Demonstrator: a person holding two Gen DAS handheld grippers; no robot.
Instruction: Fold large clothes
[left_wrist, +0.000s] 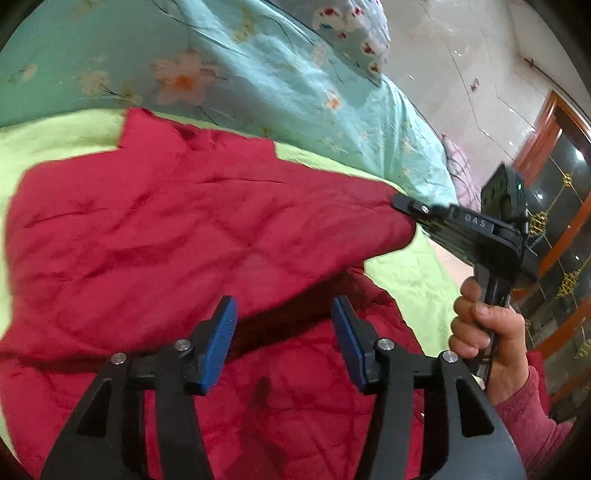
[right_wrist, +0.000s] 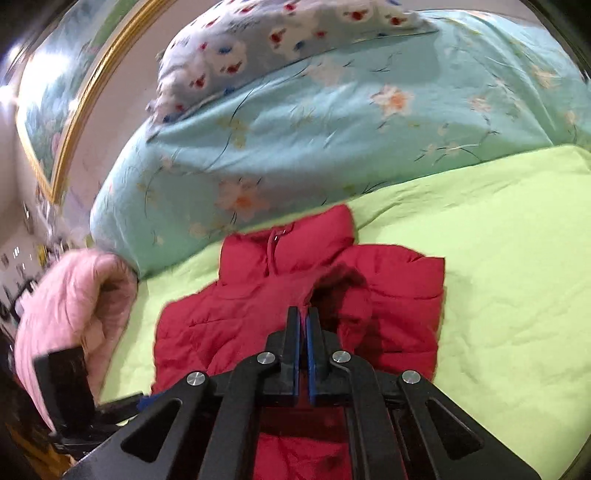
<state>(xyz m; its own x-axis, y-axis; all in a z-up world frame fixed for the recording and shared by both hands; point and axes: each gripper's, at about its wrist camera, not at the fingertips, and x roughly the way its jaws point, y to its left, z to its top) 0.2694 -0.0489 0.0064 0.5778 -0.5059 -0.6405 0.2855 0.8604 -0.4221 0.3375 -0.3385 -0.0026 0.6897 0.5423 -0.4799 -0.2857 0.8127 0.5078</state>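
A red quilted jacket (left_wrist: 177, 236) lies on a lime-green bed sheet (left_wrist: 51, 136). My left gripper (left_wrist: 284, 332) is open and empty, its blue pads (left_wrist: 221, 343) hovering just above the jacket's lower part. In the left wrist view my right gripper (left_wrist: 402, 205) is shut on the jacket's right edge and holds that flap lifted off the bed. In the right wrist view the right gripper (right_wrist: 303, 325) is shut on a fold of red cloth, with the jacket's collar (right_wrist: 291, 240) beyond it on the sheet (right_wrist: 498, 258).
A teal flowered quilt (left_wrist: 258, 85) is heaped along the far side of the bed, with a blue patterned pillow (right_wrist: 280, 37) on it. A pink garment (right_wrist: 74, 295) lies at the bed's left edge. A wooden glass-door cabinet (left_wrist: 561, 221) stands to the right.
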